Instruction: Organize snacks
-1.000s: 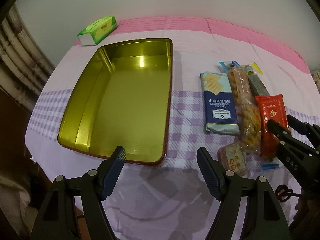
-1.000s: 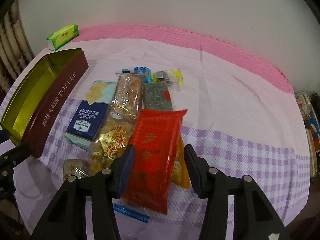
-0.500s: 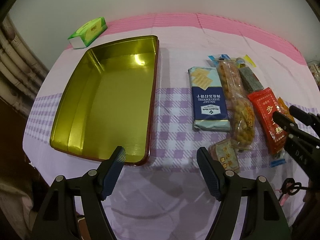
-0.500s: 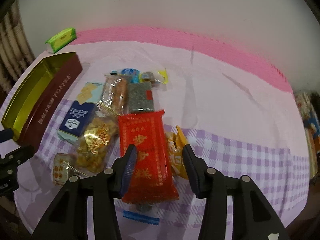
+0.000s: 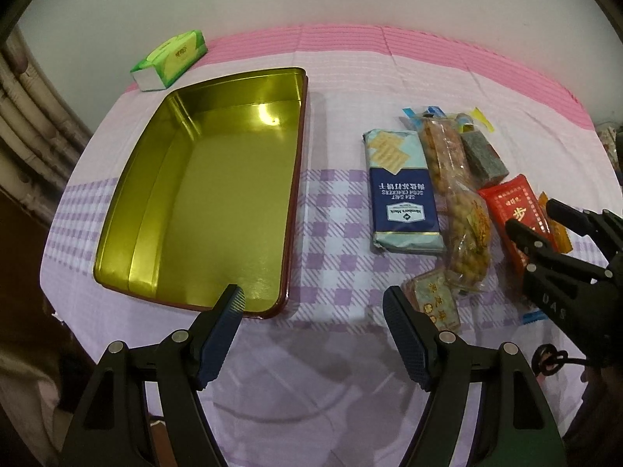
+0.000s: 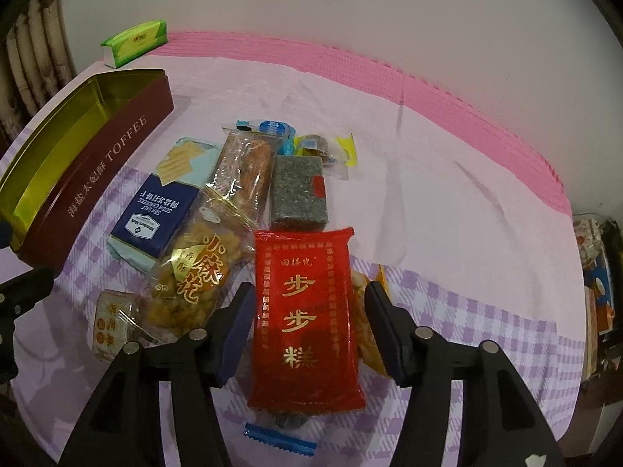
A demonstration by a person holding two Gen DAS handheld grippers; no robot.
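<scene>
Tin (image 5: pixel 218 179): open on the left of the table (image 5: pixel 335 78), gold inside bare, nothing packed yet.
Snacks: all outside, bunched right of the tin; cracker pack (image 6: pixel 155 210), twist bag (image 6: pixel 194 276), dark bar (image 6: pixel 298 190), red pack (image 6: pixel 303 311).
Right gripper (image 6: pixel 307 315): fingers opening, straddling the red pack, pads not pressing.
Left gripper (image 5: pixel 313 311): fingers wide, empty, at the tin's near corner.
Progress: barely started; every snack left to go in.

Two steep, near views; shared snack pile (image 5: pixel 447 202)
</scene>
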